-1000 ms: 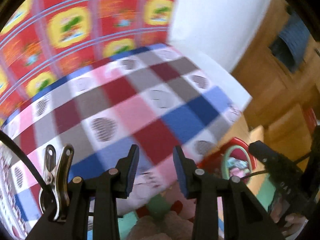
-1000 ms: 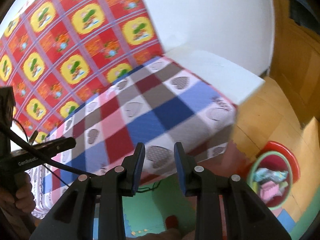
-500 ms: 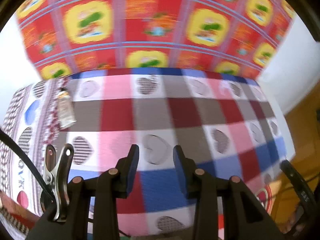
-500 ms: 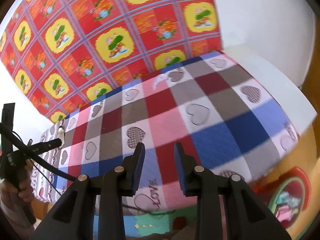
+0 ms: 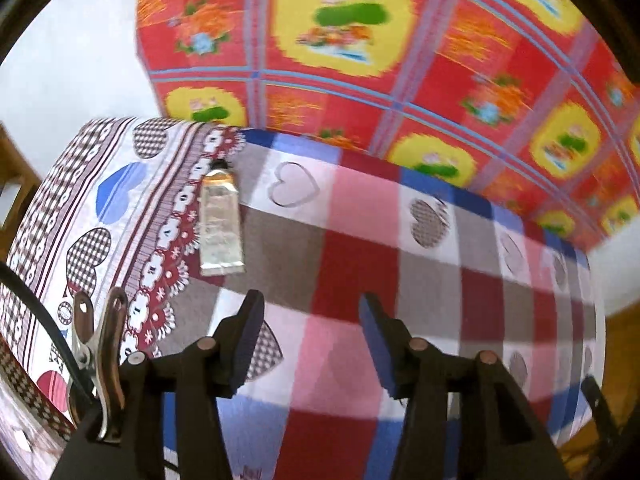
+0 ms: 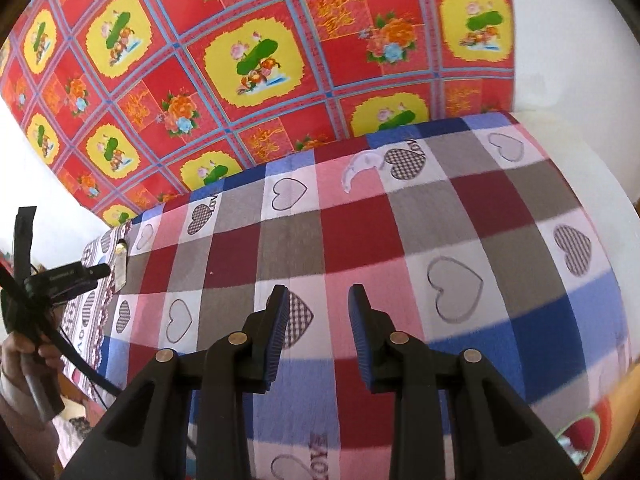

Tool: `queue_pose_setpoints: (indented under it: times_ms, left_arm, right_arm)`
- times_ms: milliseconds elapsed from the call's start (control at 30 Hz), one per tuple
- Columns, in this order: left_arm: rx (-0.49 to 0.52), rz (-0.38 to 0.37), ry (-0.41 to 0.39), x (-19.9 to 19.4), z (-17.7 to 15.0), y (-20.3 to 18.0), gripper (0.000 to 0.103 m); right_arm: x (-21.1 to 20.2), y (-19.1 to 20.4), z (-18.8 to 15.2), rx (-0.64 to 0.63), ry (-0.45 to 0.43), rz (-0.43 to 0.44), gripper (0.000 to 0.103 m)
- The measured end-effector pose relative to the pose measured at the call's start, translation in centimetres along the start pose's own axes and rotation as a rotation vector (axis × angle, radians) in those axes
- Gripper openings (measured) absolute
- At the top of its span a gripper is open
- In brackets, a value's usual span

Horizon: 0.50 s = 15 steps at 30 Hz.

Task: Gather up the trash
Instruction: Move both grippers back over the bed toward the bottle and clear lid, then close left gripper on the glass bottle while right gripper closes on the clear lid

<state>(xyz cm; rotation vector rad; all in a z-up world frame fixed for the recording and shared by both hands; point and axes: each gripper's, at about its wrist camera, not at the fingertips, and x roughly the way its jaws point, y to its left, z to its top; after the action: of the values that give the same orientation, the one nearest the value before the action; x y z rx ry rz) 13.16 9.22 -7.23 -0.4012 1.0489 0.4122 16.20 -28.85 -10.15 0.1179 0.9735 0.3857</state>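
Observation:
A flattened silver tube [image 5: 220,224] with a black cap lies on the checked bedspread [image 5: 360,248], near its patterned border. My left gripper [image 5: 310,316] hovers open below and to the right of the tube, nothing between its fingers. In the right wrist view the same tube [image 6: 119,267] is small at the far left of the bedspread [image 6: 360,240], and a clear curved plastic scrap [image 6: 356,174] lies near the far edge. My right gripper [image 6: 318,304] is open and empty over the bed's middle. The other hand-held gripper [image 6: 64,276] shows at the left, beside the tube.
A red and yellow flowered cloth [image 6: 260,60] hangs on the wall behind the bed. White wall [image 5: 72,60] is at the left. A red and green bin [image 6: 588,436] stands on the floor at the lower right, with wooden floor [image 5: 620,340] beside the bed.
Both views swung left and up from the floor and bin onto the bed. The tube came into the left wrist view and now sits closer. The left jaws stand wider apart.

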Motion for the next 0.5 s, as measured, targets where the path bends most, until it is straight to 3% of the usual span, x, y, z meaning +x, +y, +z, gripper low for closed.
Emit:
queue_pose_setpoints:
  times_ms: [67,500]
  left_arm:
    - [-0.019,0.013,0.004,0.9,0.8,0.4,0.054]
    - [-0.066,0.083,0.104,7.6,5.0,2.4,0.054]
  right_arm:
    - [0.9,-0.2,0.8,-0.016,0.011,0.004,0.037]
    - [5.8,-2.1,3.9,-0.05,0.075,0.014,0.037]
